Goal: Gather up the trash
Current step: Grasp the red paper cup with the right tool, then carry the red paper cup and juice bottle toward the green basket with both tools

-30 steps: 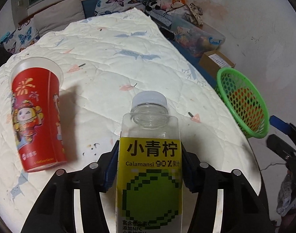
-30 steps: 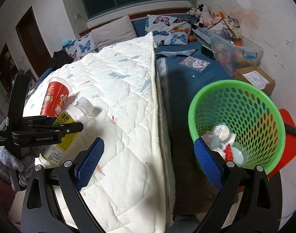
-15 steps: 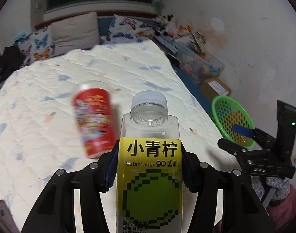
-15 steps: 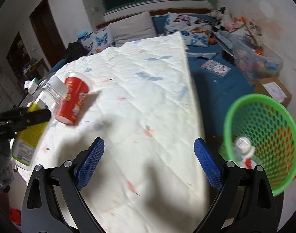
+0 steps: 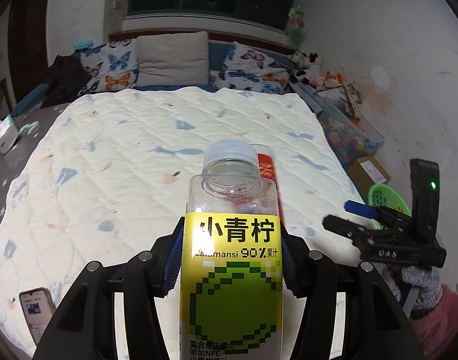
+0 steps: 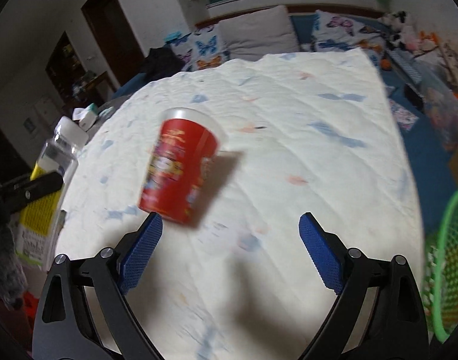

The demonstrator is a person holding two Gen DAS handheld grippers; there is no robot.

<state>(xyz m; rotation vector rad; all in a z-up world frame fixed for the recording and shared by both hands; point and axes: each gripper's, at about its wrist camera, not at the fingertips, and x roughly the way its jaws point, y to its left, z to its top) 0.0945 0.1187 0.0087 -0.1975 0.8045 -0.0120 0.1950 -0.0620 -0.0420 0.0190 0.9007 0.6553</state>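
Observation:
My left gripper [image 5: 230, 258] is shut on an empty clear bottle [image 5: 232, 258] with a yellow-green label and a white cap, held upright above the bed. The bottle also shows at the left of the right wrist view [image 6: 49, 174]. A red printed paper cup [image 6: 181, 168] stands on the white quilt [image 6: 289, 150], just ahead of my right gripper's left finger; in the left wrist view it [image 5: 266, 165] is mostly hidden behind the bottle. My right gripper [image 6: 230, 252] is open and empty over the quilt. It also shows in the left wrist view [image 5: 349, 213].
A green mesh basket [image 6: 448, 255] stands on the floor right of the bed, also seen in the left wrist view [image 5: 385, 195]. A phone [image 5: 37, 312] lies near the quilt's front left corner. Pillows [image 5: 172, 60] line the headboard. Boxes and toys [image 5: 349, 138] crowd the right wall.
Both grippers have swung left, away from the basket, to face the bed. The right gripper now faces the red cup. The left gripper still holds the bottle.

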